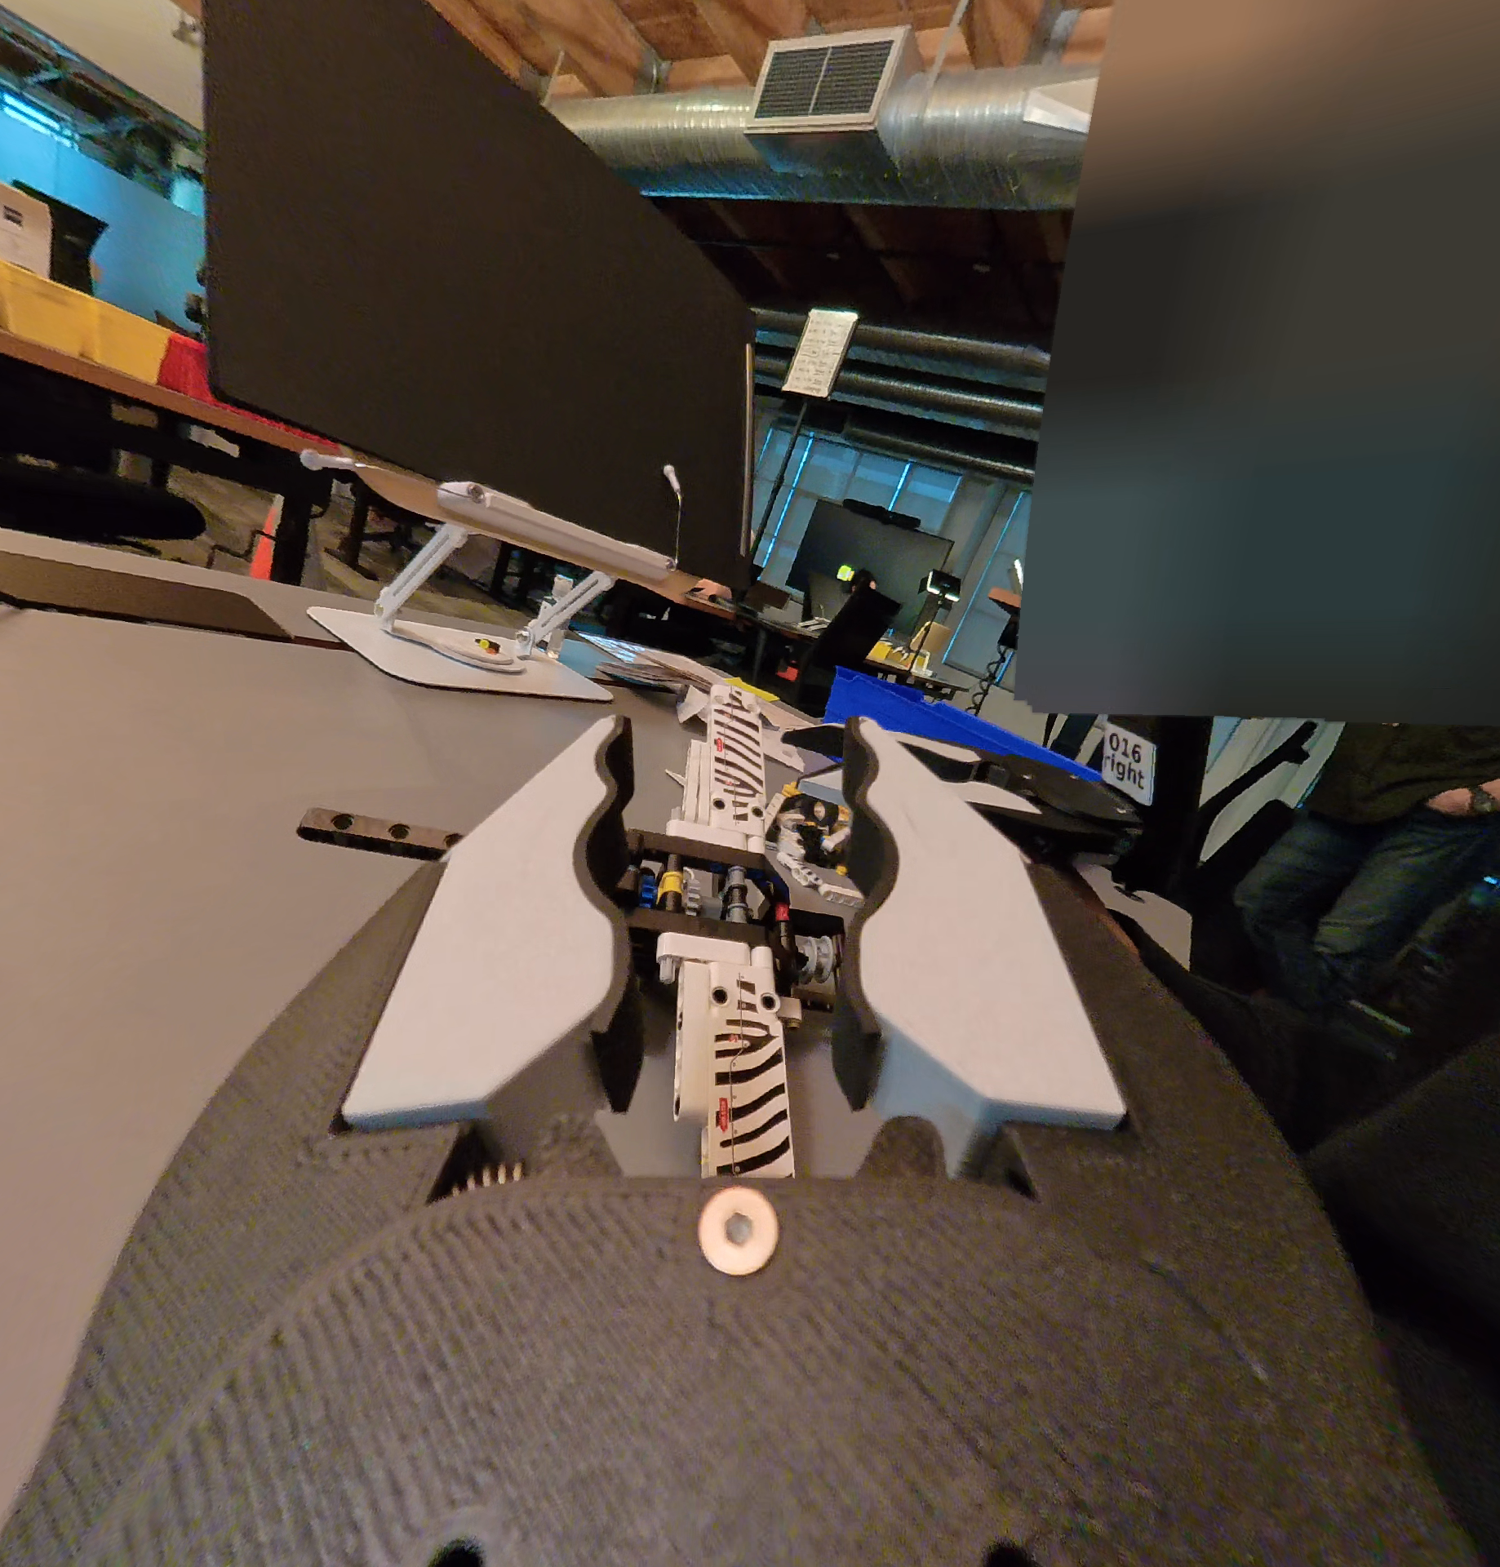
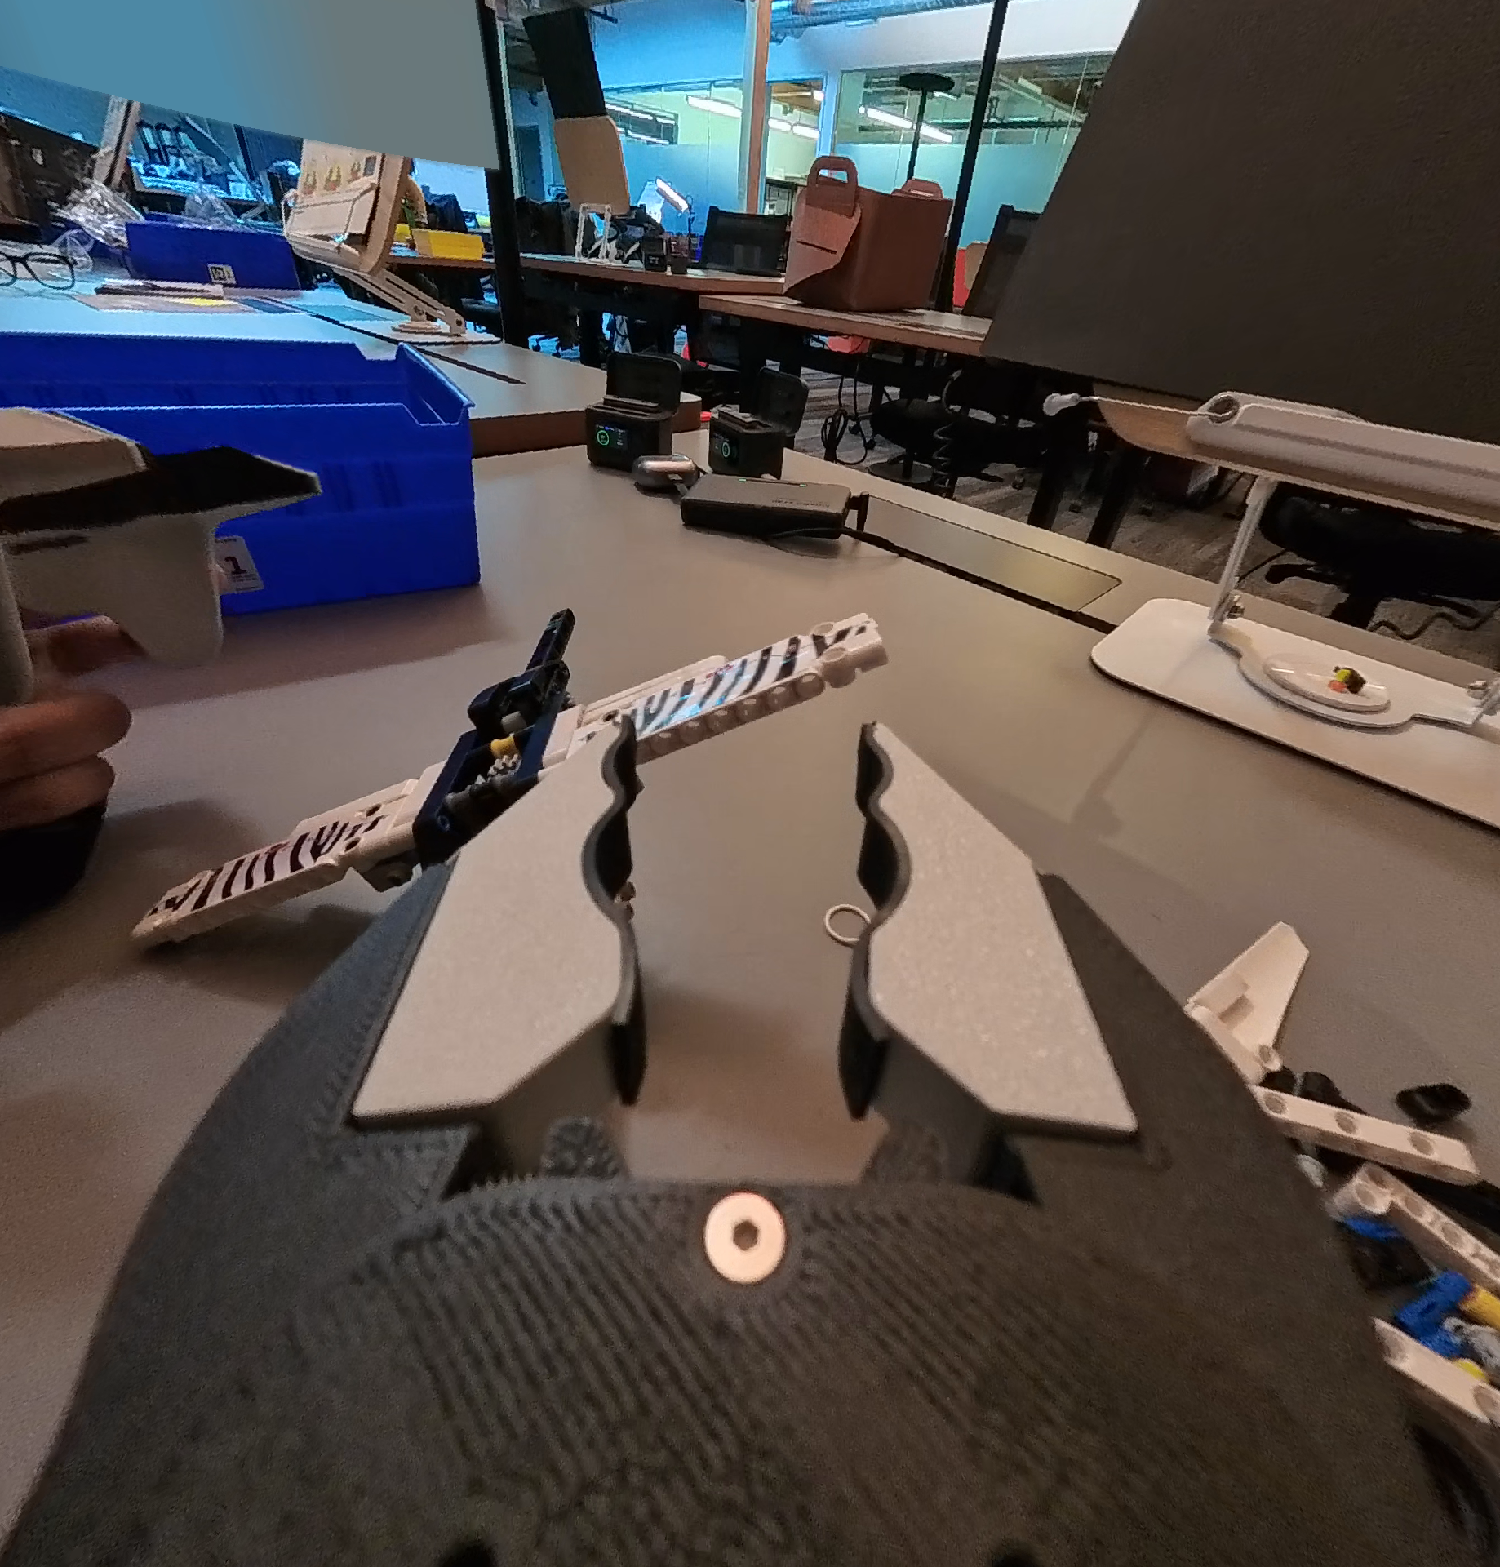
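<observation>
grey table point(image 2: 814, 593) smooth, matt with faint sheen. striped model point(image 2: 509, 763) glossy plastic. blue bin point(image 2: 306, 475) smooth plastic. stand point(image 2: 1238, 678) brushed metal. gripper body point(image 2: 730, 1399) rough ridged black print.

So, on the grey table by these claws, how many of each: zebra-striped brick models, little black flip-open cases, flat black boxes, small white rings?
Zebra-striped brick model: 1
Black flip-open cases: 2
Flat black box: 1
Small white ring: 1
Total: 5
</observation>
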The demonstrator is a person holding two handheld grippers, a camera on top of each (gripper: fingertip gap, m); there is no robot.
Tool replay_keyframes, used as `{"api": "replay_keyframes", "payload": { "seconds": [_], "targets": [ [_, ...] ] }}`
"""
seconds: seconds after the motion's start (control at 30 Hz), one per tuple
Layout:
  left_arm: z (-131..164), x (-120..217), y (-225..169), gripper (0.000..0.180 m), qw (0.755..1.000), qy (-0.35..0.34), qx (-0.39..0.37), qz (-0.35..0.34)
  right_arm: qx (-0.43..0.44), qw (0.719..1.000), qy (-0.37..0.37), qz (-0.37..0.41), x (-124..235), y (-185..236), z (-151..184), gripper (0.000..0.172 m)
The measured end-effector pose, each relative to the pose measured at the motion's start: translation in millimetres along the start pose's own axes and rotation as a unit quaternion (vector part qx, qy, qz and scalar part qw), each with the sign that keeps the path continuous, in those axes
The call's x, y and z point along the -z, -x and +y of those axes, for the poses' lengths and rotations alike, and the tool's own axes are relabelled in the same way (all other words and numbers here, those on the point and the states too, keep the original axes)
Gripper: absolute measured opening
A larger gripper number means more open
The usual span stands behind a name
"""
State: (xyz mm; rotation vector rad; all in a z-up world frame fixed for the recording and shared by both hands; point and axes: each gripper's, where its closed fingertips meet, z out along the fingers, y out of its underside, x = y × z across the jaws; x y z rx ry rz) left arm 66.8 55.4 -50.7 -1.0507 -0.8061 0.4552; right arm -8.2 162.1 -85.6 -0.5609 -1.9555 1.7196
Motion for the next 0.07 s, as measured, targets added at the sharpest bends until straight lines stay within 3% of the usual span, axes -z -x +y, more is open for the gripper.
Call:
{"api": "replay_keyframes", "payload": {
  "seconds": [0.07],
  "targets": [
    [0.1, 0.0, 1.5, 0.047, 1.000, 0.000, 0.011, 0.002, 0.002, 1.000, -0.001, -0.001, 0.1, 0.6, -0.1, 0.051]
  ]
}}
